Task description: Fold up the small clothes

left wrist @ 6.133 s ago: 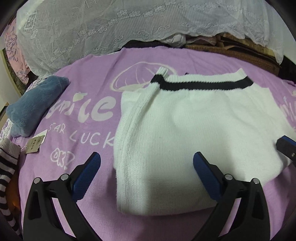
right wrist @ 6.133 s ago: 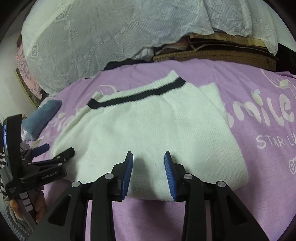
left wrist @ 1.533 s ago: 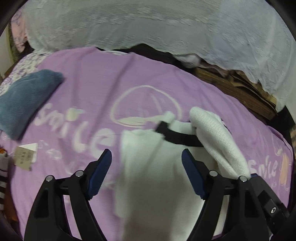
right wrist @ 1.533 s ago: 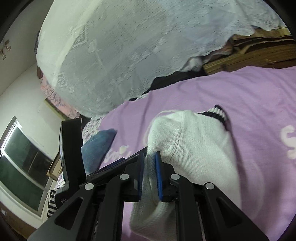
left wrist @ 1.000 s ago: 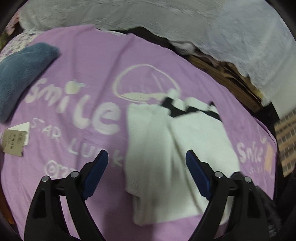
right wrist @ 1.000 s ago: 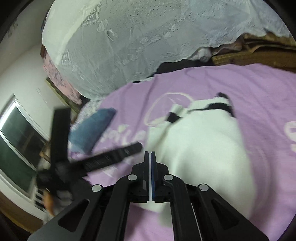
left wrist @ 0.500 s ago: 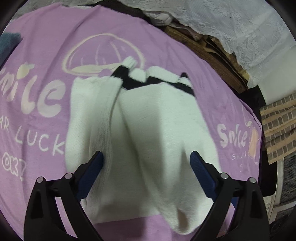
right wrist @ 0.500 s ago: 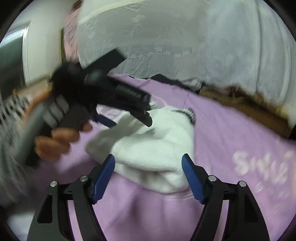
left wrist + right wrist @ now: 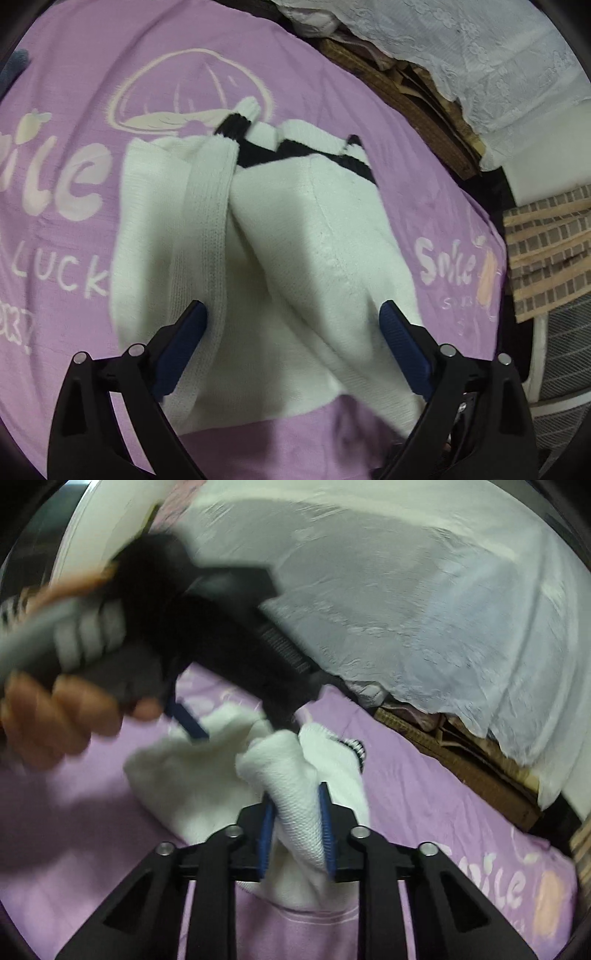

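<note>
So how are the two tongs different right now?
The left tongs stand wide open over the white sweater with nothing pinched; the right tongs are narrow and closing, with a bunched fold of the sweater between the pads. The left tongs point steeply down at the purple blanket; the right tongs point flatter. Both have black arms and blue pads.

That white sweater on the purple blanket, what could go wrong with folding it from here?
The right gripper is closing on a bunched roll of the white sweater, so pulling may drag several layers and undo the fold. The left gripper stands open above it, pinning nothing, so the whole sweater might slide across the purple blanket.
</note>
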